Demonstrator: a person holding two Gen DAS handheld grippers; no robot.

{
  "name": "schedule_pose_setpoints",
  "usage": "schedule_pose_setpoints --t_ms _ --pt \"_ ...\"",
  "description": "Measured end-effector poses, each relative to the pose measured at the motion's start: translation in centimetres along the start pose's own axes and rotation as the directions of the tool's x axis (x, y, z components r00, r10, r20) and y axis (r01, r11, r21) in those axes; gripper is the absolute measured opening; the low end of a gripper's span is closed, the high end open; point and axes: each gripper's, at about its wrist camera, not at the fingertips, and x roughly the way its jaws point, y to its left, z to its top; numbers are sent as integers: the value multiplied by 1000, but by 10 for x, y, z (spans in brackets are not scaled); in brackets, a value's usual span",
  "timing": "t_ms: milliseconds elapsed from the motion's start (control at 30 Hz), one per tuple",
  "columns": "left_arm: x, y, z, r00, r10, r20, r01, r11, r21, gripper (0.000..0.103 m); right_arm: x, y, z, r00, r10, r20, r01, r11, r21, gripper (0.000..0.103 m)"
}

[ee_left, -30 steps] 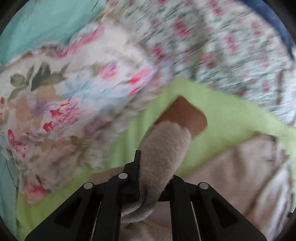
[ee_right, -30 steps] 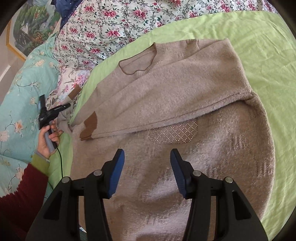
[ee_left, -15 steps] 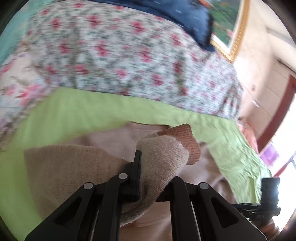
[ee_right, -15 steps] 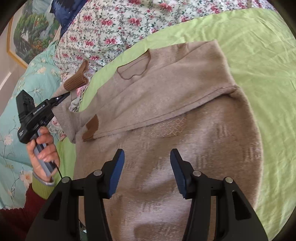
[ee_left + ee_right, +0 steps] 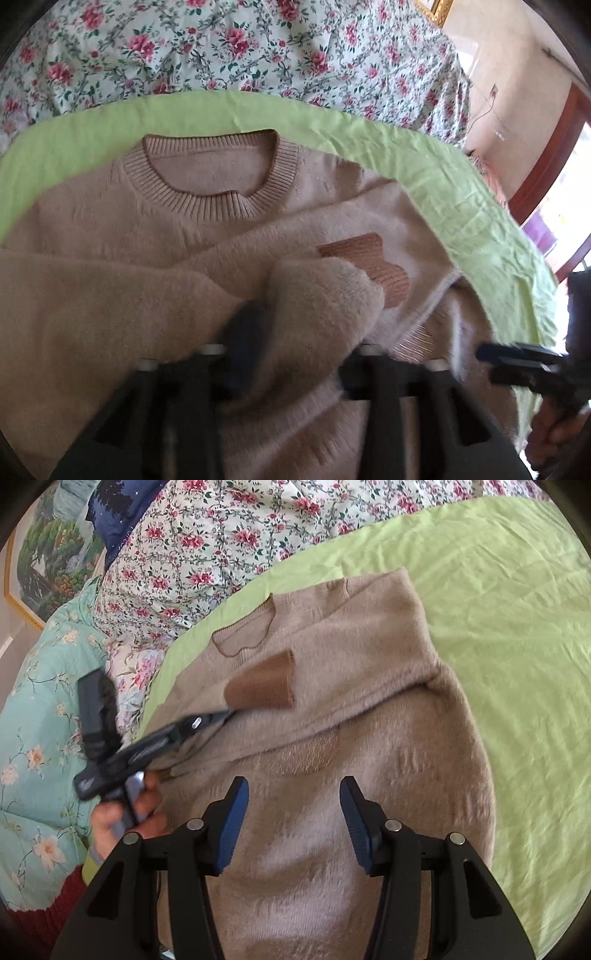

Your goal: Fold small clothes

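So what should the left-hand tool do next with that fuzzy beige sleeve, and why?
Probably draw the left gripper back off the fuzzy beige sleeve. Its jaws have just been opening, the sleeve lies loose between them, and its brown ribbed cuff already lies across the sweater's chest.

The left gripper [image 5: 295, 332] points steeply downward, its jaws just having been opening; a fold of fabric lies between them, and through the motion blur it seems the pads no longer press on it. In the right wrist view the left hand [image 5: 125, 812] wraps the grip from below, fingers curled, a dark red sleeve [image 5: 48, 912] with a green cuff behind the wrist. The right gripper [image 5: 293, 812] tilts downward too, jaws parted about halfway, blue pads [image 5: 231, 827] facing each other with nothing between them
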Motion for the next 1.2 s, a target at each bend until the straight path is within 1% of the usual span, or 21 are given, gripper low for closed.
schedule_pose_setpoints --t_ms 67,167,233,267,333,400,467,500,533,567,600,667,733,767,800,833,867,933,1033,1100,1200 --pt "-19 -1 -9 999 9 35 -9 1000 4 62 4 1 8 1000 2 14 -2 1000 -3 53" --pt "-48 3 -29 998 23 66 -23 1000 -3 66 15 5 24 999 17 35 -16 1000 -23 53" --pt "-66 9 -41 995 63 81 -62 998 -17 69 26 5 32 999 12 30 -11 1000 -21 53" --pt "-79 16 -51 990 110 93 -108 994 -30 69 33 4 35 1000 9 21 -9 1000 -18 53" --pt "-96 33 -66 977 187 106 -181 981 -64 69 50 1 41 1000 -4 5 4 1000 -13 53" --pt "-114 60 -81 951 291 108 -276 952 -133 69 64 -1 43 1000 -13 -18 13 1000 -9 53" --pt "-126 91 -94 927 366 84 -340 913 -226 70 76 0 45 999 14 -35 -14 1000 6 53" --pt "-128 103 -98 924 375 71 -346 902 -259 70 80 4 46 998 43 -39 -43 999 6 50" --pt "-127 120 -101 922 385 40 -356 884 -303 70 82 8 48 997 62 -44 -62 998 -3 43" --pt "-124 129 -100 916 401 19 -374 869 -324 70 83 14 49 996 71 -49 -72 997 -20 16" --pt "-123 136 -100 910 415 10 -387 858 -336 70 81 21 52 996 76 -50 -78 996 -40 7" --pt "-116 143 -94 902 431 5 -403 849 -342 70 64 34 61 994 108 -2 -108 992 -71 7" --pt "-108 144 -87 903 431 -2 -408 852 -327 70 32 40 74 985 142 96 -134 987 -88 7" --pt "-101 144 -84 898 440 -16 -422 849 -318 70 19 38 79 979 157 133 -147 986 -81 7" --pt "-94 143 -81 895 445 -34 -433 845 -315 70 4 33 85 971 161 177 -152 986 -65 7" --pt "-88 141 -79 896 442 -48 -434 846 -310 68 -3 29 89 969 153 196 -145 988 -55 7" --pt "-82 139 -78 890 453 -53 -447 843 -301 68 -10 20 92 969 130 209 -124 991 -42 7" --pt "-80 137 -76 881 471 -54 -464 835 -295 68 -10 2 92 976 84 200 -85 996 -6 7" --pt "-87 150 -75 882 469 -52 -453 810 -372 67 7 -26 84 990 50 129 -59 996 62 7" --pt "-91 157 -74 892 449 -51 -427 802 -418 67 18 -30 77 995 26 98 -33 997 69 7" --pt "-101 161 -74 873 487 -17 -442 777 -449 65 22 -31 73 996 32 86 -38 997 63 7"
